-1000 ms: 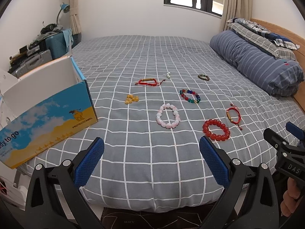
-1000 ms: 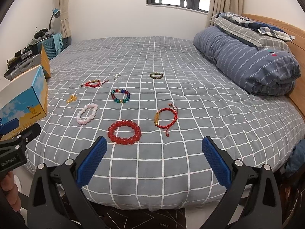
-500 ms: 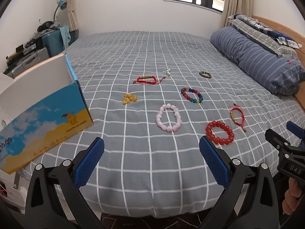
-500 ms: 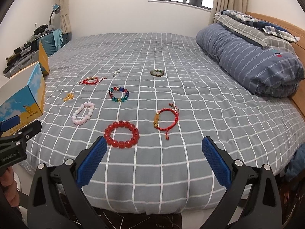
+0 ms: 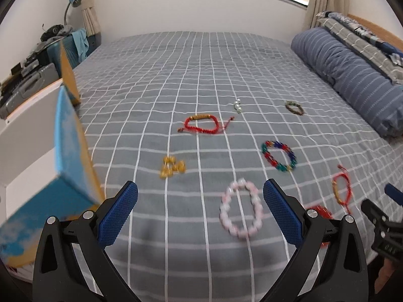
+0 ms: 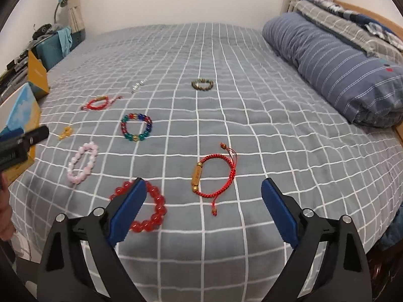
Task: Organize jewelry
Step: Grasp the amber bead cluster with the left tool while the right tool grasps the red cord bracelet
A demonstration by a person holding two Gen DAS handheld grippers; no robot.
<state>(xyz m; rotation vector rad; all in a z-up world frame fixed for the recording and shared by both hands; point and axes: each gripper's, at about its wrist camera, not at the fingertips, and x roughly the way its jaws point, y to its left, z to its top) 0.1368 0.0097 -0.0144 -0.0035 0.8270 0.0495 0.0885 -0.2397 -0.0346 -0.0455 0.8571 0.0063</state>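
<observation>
Both wrist views downward—same bed point(image 5: 201, 75) (close)

You have a grey bedspread point(image 6: 252, 100) crossed by a white grid, and against it a rolled quilt point(image 6: 335, 60) in dark blue with thin white stripes. The box point(image 5: 68, 166) at your left is sky blue and sandy yellow outside, white inside. Your bracelets read clearly by colour: a pale pink bead bracelet point(image 5: 240, 207), a glossy red bead bracelet point(image 6: 151, 209), a multicoloured bead bracelet point(image 6: 136, 126) in blue, green, red and yellow, a brown-green bead bracelet point(image 6: 202, 84), and two red cord bracelets point(image 6: 214, 176) point(image 5: 201, 124), each with a tan bead. The small charm cluster point(image 5: 172, 167) is amber yellow. Both grippers point(image 5: 200, 205) point(image 6: 202, 207) are black with blue pads.
</observation>
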